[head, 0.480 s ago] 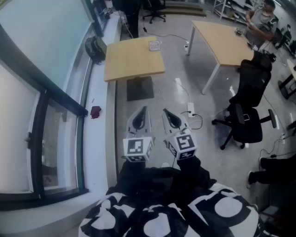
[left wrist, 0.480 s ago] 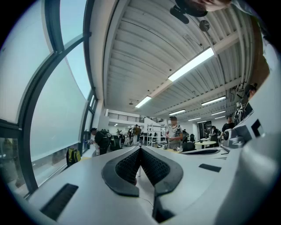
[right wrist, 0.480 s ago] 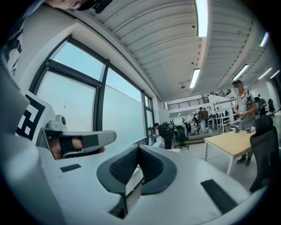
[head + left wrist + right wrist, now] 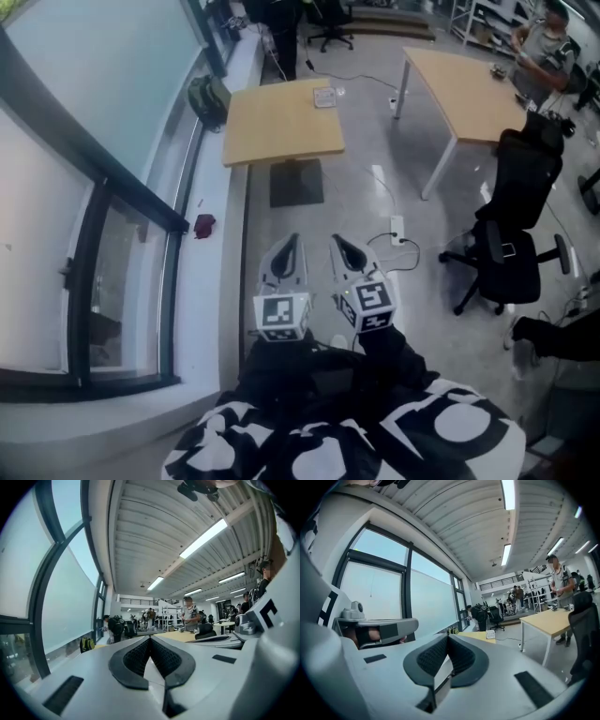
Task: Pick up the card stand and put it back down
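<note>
Left gripper point(image 4: 289, 246) and right gripper point(image 4: 341, 247) both closed, empty, held side by side near body. Card stand point(image 4: 324, 96) on table point(image 4: 281, 136), well apart; likely idle carry, pickup not yet begun.

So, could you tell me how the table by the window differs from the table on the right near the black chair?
The window table stands on one central post with a dark floor plate. The right table stands on white legs. The window table carries a card stand near its far edge. The right table has only some small items at its far side. Both have light wooden tops.
</note>
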Action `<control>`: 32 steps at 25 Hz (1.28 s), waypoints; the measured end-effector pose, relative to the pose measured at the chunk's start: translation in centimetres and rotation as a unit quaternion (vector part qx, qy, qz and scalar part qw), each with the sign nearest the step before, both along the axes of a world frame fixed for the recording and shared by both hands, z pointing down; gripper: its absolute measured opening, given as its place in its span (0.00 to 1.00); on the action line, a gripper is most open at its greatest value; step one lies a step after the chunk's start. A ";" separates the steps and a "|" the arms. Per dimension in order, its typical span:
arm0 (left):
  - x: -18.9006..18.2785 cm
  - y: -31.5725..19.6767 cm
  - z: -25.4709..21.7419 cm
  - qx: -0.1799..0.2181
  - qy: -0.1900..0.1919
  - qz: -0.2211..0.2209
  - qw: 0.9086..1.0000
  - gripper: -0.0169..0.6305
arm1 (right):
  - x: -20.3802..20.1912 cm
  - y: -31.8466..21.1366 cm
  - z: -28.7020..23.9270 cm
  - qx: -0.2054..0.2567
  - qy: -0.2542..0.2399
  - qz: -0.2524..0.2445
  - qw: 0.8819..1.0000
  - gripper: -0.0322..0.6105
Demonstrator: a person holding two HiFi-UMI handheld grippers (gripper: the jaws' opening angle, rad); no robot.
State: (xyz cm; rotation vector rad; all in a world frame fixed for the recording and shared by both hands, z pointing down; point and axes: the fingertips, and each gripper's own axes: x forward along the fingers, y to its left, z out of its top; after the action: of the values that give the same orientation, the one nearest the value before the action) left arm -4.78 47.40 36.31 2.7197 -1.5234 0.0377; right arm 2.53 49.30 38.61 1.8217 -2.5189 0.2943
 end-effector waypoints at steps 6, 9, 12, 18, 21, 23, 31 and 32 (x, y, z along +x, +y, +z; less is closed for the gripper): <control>-0.1 -1.5 1.5 -0.005 -0.040 -0.011 0.999 0.03 | -0.7 -1.2 0.9 -0.009 0.019 -0.015 1.000 0.07; 0.4 -2.9 2.4 -0.008 -0.050 -0.002 0.999 0.03 | -0.5 -2.2 1.4 -0.016 0.023 -0.011 1.000 0.07; 0.5 -5.1 2.4 -0.006 -0.045 0.011 0.999 0.03 | -0.3 -4.0 1.3 -0.015 0.026 0.000 1.000 0.07; 0.6 -10.9 1.0 0.001 -0.026 0.041 0.999 0.03 | -1.4 -9.3 0.9 -0.020 0.022 -0.002 1.000 0.07; -0.2 -14.0 0.1 0.013 -0.022 0.047 0.999 0.03 | -2.9 -12.4 0.5 -0.014 0.028 -0.004 0.999 0.07; -1.5 -16.0 -0.3 0.019 -0.015 0.041 0.999 0.03 | -4.4 -14.5 0.0 -0.003 0.035 -0.009 0.999 0.07; -7.2 -22.6 1.2 -0.007 0.003 0.013 1.000 0.03 | -9.5 -20.2 -0.3 0.008 0.053 -0.022 0.998 0.07; -7.3 -23.2 1.8 -0.015 0.003 0.016 1.000 0.03 | -9.7 -20.6 0.0 0.006 0.055 -0.019 0.998 0.07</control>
State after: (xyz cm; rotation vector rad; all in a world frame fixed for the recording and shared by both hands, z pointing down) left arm -12.12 24.24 38.15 2.7185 -1.4651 0.0518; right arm -7.15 28.72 38.66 1.7394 -2.4825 0.1731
